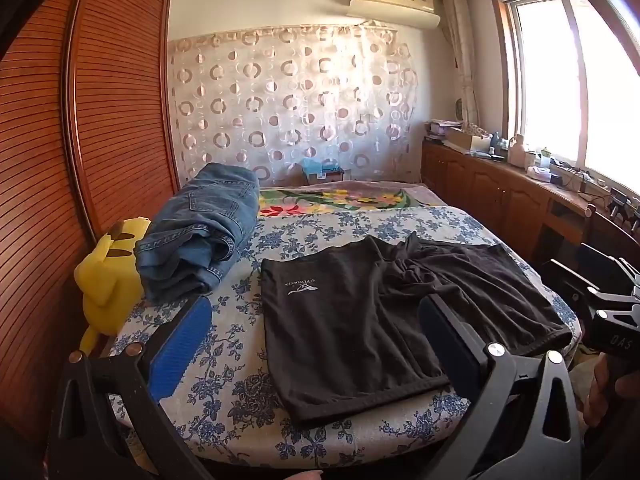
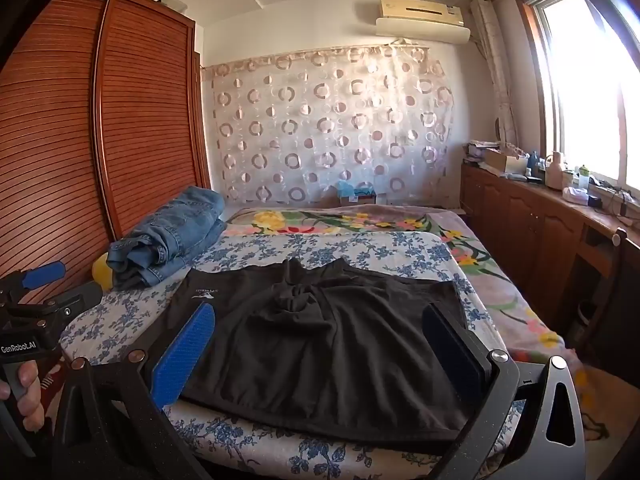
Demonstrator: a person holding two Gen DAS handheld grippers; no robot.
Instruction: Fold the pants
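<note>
- The left tool (image 1: 308, 344) hangs above the near edge of the bed (image 1: 224, 384), its two fingers spread wide with nothing between them; the blue pad (image 1: 182, 350) of one finger shows at the left, the dark finger (image 1: 452, 340) at the right.
- The right tool (image 2: 316, 354) is likewise released, fingers far apart and gripping nothing, held just over the near hem of the shorts.
- Each tool shows at the edge of the other's view: the right one sits off to the right of the left tool, the left one off to the left of the right tool, a hand (image 2: 24, 392) wrapped round its handle.
- The black shorts (image 1: 360, 320) lie flat on the blue-flowered sheet (image 1: 400, 220), directly ahead of and below both tools, leg openings toward the tools and the crotch bunched in the middle. A small white logo (image 1: 300, 286) sits on the left leg.
- From the right tool the shorts (image 2: 320, 344) fill the space between the fingers, both fingertips overlapping the cloth in view; I cannot tell whether they touch it.
- Ahead and left of the left tool, a pile of folded jeans (image 1: 200, 232) rests on the bed, touching a yellow plush toy (image 1: 106, 276) at the bed's left edge.
- Farther ahead, a flowered blanket (image 1: 340, 196) covers the far end of the bed.
- Beyond it hangs a curtain (image 1: 292, 104) with ring patterns; an air conditioner (image 1: 394, 0) sits above.
- A slatted wardrobe (image 1: 112, 100) stands to the left, a cluttered tabletop (image 1: 520, 172) under the window (image 1: 560, 80) to the right.
</note>
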